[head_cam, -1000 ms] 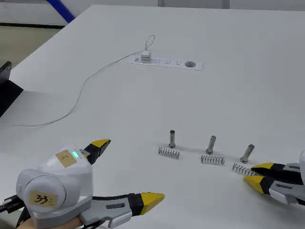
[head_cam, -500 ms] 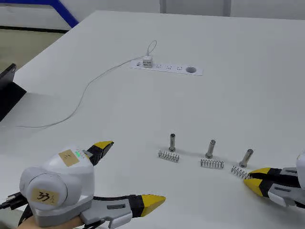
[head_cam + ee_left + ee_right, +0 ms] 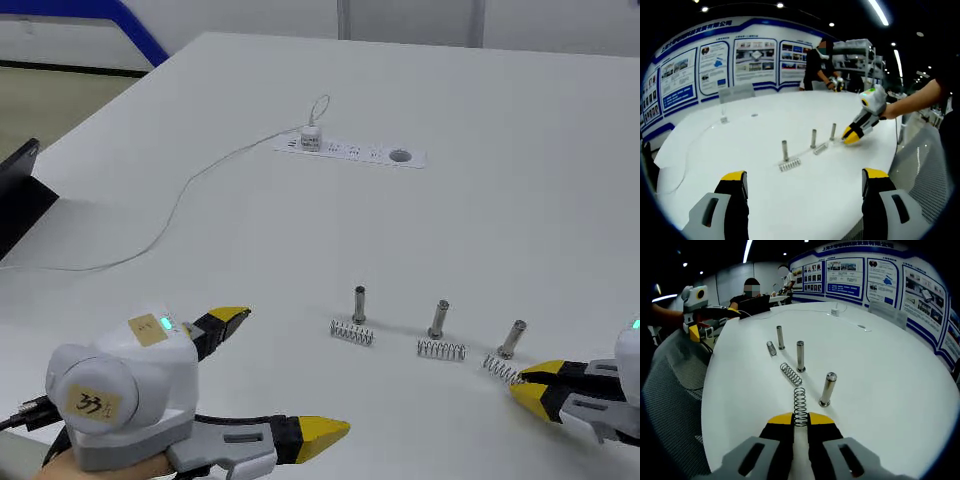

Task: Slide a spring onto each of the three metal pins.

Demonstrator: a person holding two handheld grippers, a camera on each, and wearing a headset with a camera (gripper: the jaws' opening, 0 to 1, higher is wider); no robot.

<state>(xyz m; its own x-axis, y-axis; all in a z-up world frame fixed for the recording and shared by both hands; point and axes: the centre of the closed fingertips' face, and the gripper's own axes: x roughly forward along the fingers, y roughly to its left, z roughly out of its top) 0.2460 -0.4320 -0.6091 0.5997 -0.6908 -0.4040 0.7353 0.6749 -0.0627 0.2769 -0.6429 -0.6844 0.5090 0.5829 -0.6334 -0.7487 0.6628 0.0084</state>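
Right gripper (image 3: 800, 423) clamped on the near end of the spring (image 3: 800, 405); its pin (image 3: 827, 389) stands just ahead-right of the tips. Only the end coils are held, so the spring may bend, pop free, or knock the pin over. Left gripper (image 3: 281, 374) hangs with jaws wide apart.

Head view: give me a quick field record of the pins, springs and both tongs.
pins: left pin, middle pin, right pin, all upright, bare
springs: left spring, middle spring lying on table beside their pins
right tongs: closed on near end of right spring
left tongs: open, empty, away from the parts
springs seated: none
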